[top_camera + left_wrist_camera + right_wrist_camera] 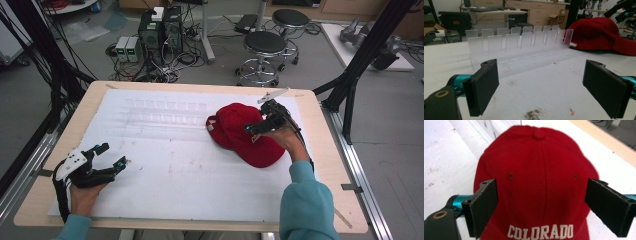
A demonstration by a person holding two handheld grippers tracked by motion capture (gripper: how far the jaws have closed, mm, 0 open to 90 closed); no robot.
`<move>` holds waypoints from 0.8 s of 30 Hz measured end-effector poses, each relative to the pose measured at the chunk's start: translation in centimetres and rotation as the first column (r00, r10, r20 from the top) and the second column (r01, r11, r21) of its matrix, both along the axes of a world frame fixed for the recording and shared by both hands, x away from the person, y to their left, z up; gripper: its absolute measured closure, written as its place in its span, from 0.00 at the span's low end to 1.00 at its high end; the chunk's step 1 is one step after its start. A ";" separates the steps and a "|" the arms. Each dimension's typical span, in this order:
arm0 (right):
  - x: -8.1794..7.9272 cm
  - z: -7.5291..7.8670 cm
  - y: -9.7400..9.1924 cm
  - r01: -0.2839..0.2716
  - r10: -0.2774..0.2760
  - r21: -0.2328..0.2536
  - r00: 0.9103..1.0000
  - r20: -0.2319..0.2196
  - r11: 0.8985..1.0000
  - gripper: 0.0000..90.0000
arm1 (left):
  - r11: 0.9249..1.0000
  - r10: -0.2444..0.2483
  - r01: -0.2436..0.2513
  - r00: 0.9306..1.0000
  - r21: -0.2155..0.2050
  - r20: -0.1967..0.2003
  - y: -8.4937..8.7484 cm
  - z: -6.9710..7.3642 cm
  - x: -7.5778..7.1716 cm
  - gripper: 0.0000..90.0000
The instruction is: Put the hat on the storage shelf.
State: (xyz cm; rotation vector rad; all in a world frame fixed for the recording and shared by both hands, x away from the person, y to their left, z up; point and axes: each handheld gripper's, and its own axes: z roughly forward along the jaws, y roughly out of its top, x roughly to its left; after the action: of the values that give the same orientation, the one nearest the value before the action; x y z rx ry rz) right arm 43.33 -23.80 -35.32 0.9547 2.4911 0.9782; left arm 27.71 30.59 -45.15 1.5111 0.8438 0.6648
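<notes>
Red cap | right gripper jaws spread over it | left gripper jaws spread

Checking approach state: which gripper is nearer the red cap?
Right. The right gripper hovers over the red cap, jaws open on either side of its crown. The left gripper sits open at the table's near left corner, well away from it.

The cap is red ribbed cloth, matt, with white stitched lettering. The rack is frosted translucent plastic, smooth. The worktop is pale wood under a white, matt, stained sheet; claw pads look matt black.
</notes>
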 end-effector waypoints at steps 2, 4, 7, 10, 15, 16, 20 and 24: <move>0.2 -0.3 0.1 0.002 -0.002 -0.020 1.000 -0.007 1.000 0.12 | 1.000 -0.002 0.002 1.000 0.001 0.002 0.0 0.0 0.0 0.15; 0.3 -0.5 0.1 0.008 -0.008 -0.029 1.000 -0.010 1.000 0.12 | 1.000 -0.002 0.002 1.000 0.002 0.002 0.0 0.0 0.0 0.15; 0.6 -1.0 0.3 0.012 -0.012 -0.026 1.000 -0.025 1.000 0.12 | 1.000 -0.001 0.001 1.000 0.002 0.002 0.0 0.0 0.0 0.15; 0.9 -1.3 0.6 0.008 -0.009 -0.033 0.999 -0.032 0.999 0.12 | 1.000 -0.001 0.001 1.000 0.002 0.001 0.0 0.0 0.0 0.15; 1.2 -1.7 0.7 0.015 -0.017 -0.035 0.998 -0.064 0.999 0.23 | 1.000 -0.002 0.002 1.000 0.002 0.002 0.0 0.0 0.0 0.15; 1.2 -1.8 0.7 0.017 -0.019 -0.033 0.998 -0.066 0.999 0.26 | 1.000 -0.001 0.001 1.000 0.003 0.001 0.0 0.0 0.0 0.15; 1.3 -1.9 0.7 0.019 -0.022 -0.037 0.997 -0.080 0.999 0.40 | 1.000 0.000 0.000 1.000 0.000 -0.001 0.0 0.0 0.0 0.15; 1.3 -2.0 0.8 0.032 -0.036 -0.039 0.994 -0.102 0.999 0.52 | 1.000 -0.001 0.001 1.000 0.000 -0.002 0.0 0.0 0.0 0.15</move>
State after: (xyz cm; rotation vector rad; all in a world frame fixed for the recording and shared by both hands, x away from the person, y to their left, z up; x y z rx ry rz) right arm 44.68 -23.01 -37.36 1.0571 2.5586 0.8898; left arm 27.74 30.63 -45.14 1.5119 0.8441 0.6627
